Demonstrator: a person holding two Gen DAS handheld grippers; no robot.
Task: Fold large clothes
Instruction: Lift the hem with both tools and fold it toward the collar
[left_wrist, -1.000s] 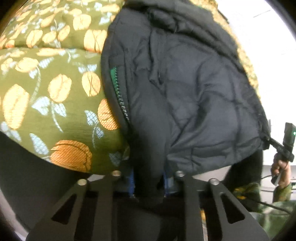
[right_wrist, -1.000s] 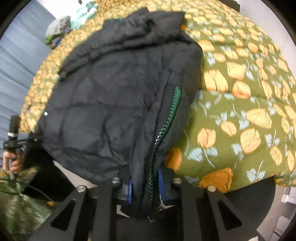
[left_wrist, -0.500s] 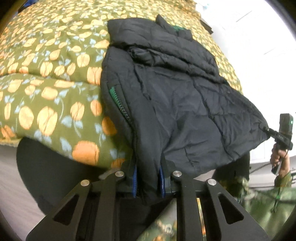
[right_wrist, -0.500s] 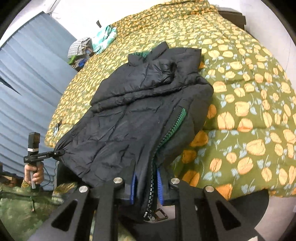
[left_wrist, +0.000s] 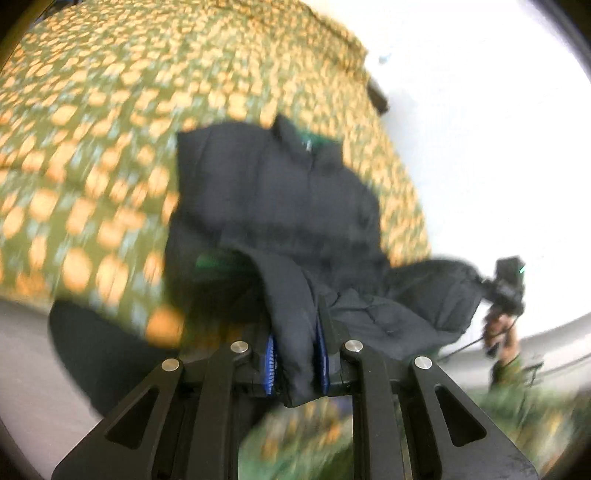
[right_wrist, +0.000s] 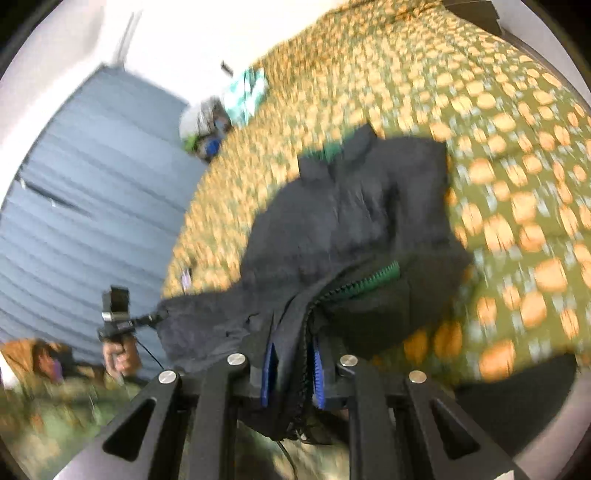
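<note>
Green bedding printed with orange blossoms (left_wrist: 92, 155) fills both blurred views, a pale wall behind it and a grey-blue pleated curtain (right_wrist: 92, 206) at the left edge of the right wrist view. Nearest each lens, the left gripper (left_wrist: 295, 363) is clamped narrowly on one hem corner of the black padded jacket (left_wrist: 273, 199), cloth bunched between its blue pads. The right gripper (right_wrist: 291, 373) pinches the other corner in the same way, beside the green zipper (right_wrist: 373, 277). Between the two, the hem hangs in the air off the bed's edge. Farther off, the jacket's upper half and collar rest on the bedding. A small heap of clothes (right_wrist: 221, 114) sits beyond, near the curtain.

The likely step is carrying the hem toward the collar. The padded cloth looks slippery and thick, so a fast swing could pull a corner out of either pinch. If one hand leads the other, the fold would likely land skewed, and the loose zipper side could flop open.
</note>
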